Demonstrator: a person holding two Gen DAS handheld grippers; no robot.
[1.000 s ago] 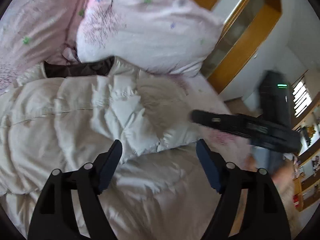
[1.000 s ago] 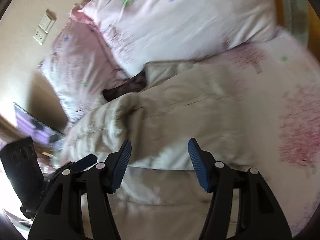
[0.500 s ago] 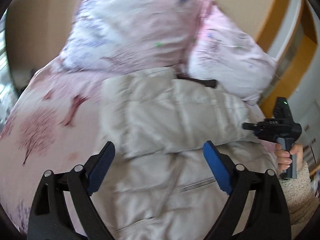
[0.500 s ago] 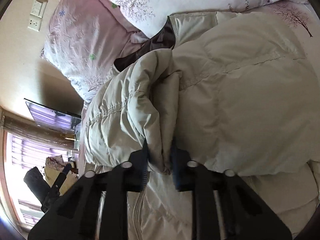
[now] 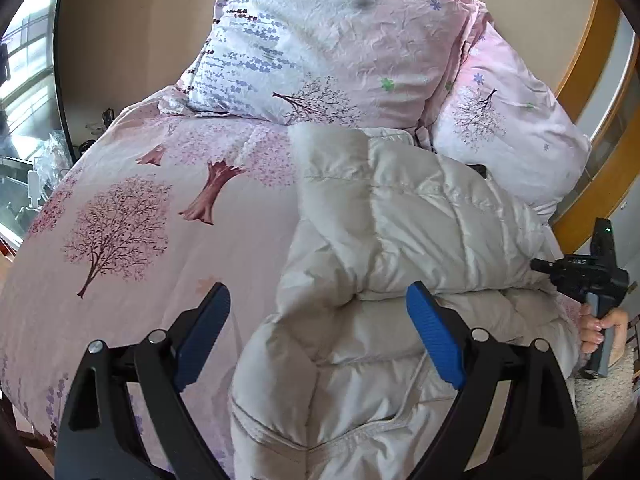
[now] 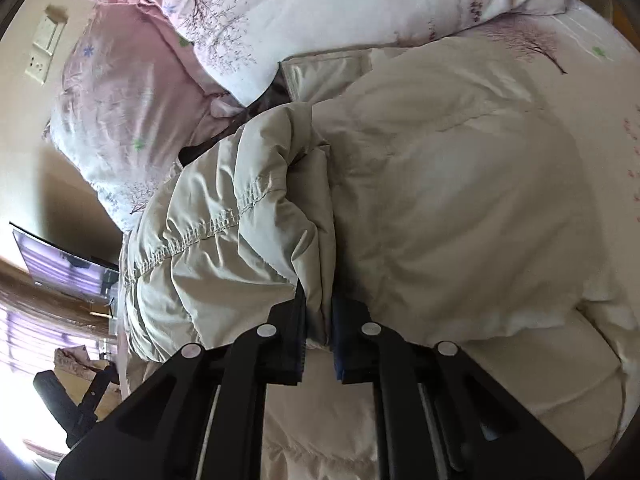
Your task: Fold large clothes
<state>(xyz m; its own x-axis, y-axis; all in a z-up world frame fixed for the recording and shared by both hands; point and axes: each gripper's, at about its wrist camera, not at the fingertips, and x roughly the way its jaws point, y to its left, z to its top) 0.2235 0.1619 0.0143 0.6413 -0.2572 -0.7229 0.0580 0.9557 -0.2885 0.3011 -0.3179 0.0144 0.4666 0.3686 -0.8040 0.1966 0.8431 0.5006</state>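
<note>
My left wrist camera looks steeply down along my fingers from just above the puffy jacket (image 5: 400, 220) toward the pillows (image 5: 340, 48), while my right one, closer in and seemingly rolled sideways, faces the same jacket (image 6: 460, 184) and pillows (image 6: 132, 92).

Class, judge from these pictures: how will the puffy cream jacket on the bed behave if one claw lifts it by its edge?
The jacket will probably sag and unfold, since its quilted panels crumple around the right claw. It looks light for its bulk. Its sheen suggests slippery fabric.
</note>
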